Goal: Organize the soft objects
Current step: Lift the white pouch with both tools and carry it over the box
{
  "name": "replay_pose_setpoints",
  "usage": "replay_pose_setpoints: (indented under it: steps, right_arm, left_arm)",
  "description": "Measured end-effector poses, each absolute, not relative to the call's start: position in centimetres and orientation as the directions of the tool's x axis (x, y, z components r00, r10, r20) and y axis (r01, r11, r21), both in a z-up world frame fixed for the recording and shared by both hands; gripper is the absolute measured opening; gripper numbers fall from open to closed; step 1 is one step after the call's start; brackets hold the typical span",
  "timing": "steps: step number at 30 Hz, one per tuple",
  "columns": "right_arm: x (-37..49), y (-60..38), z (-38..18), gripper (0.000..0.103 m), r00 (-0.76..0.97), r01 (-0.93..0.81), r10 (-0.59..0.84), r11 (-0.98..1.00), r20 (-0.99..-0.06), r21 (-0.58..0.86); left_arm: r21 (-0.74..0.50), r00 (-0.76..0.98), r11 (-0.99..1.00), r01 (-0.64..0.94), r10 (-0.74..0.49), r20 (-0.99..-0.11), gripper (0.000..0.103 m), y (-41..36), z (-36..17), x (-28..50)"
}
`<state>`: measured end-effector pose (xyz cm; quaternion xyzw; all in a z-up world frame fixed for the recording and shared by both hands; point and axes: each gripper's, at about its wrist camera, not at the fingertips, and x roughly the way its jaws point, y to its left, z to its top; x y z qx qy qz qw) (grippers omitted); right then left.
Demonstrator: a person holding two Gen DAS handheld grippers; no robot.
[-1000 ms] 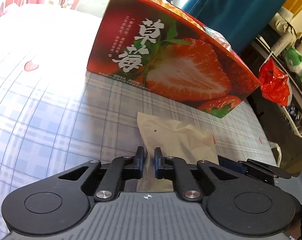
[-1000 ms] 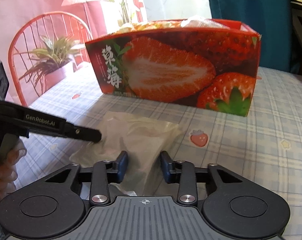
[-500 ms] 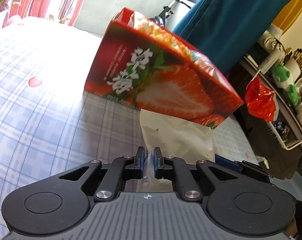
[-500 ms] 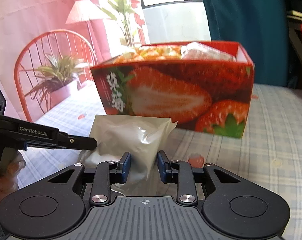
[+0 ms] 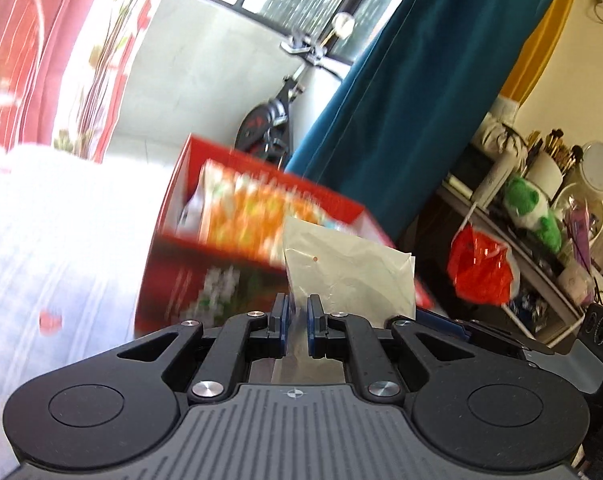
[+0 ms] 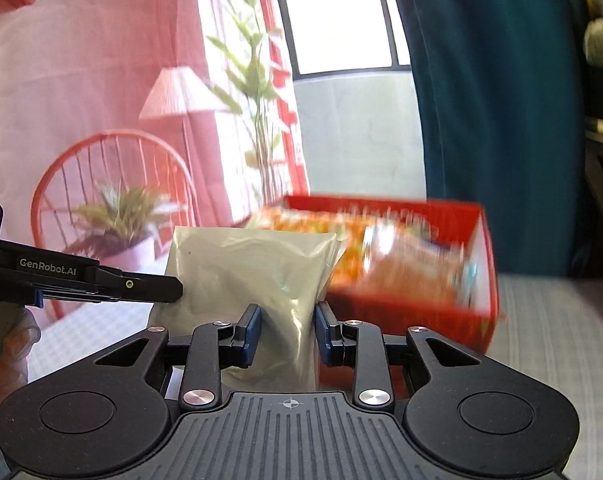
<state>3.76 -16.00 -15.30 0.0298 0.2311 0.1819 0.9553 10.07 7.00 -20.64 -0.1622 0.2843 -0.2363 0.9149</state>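
While pinched at its near edge by the left claw (image 5: 297, 322) and gripped across its bulk by the right claw (image 6: 287, 328), hangs a pale pouch (image 6: 253, 276) clear of the checked bed (image 6: 557, 320), just short of the red box (image 6: 473, 300) lying ahead, long axis crosswise.

Pale checked bedcover (image 6: 549, 320), red strawberry-print box (image 6: 413, 300) standing on it, small red strawberry mark (image 5: 50, 320) on the cloth
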Motion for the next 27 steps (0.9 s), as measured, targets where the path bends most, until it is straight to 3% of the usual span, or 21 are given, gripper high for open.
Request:
replay_pose_setpoints:
  steps: [7, 13, 24, 27]
  right_arm:
    - [7.7, -16.2, -13.0, 0.027, 0.852, -0.311, 0.329, 0.944, -0.406, 0.112]
    - [11.7, -16.1, -13.1, 0.027, 0.848, -0.283, 0.312, 0.95, -0.429, 0.133]
    - [19.1, -14.5, -16.6, 0.026, 0.745, -0.22, 0.261, 0.965, -0.614, 0.142]
    - [20.2, -13.8, -17.6, 0.026, 0.697, -0.255, 0.244, 0.963, -0.674, 0.085]
  left_arm:
    - [-0.39, 0.757, 0.848, 0.36, -0.51, -0.41, 0.01, 5.8, -18.0, 13.1]
    - [-0.346, 0.756, 0.875, 0.34, -0.473, -0.452, 0.01, 4.8, -18.3, 16.8]
    - [-0.252, 0.657, 0.923, 0.292, -0.385, -0.648, 0.01, 3.9, -21.5, 23.0]
    - [-0.212, 0.643, 0.934, 0.288, -0.352, -0.68, 0.009, 3.5, -22.2, 23.5]
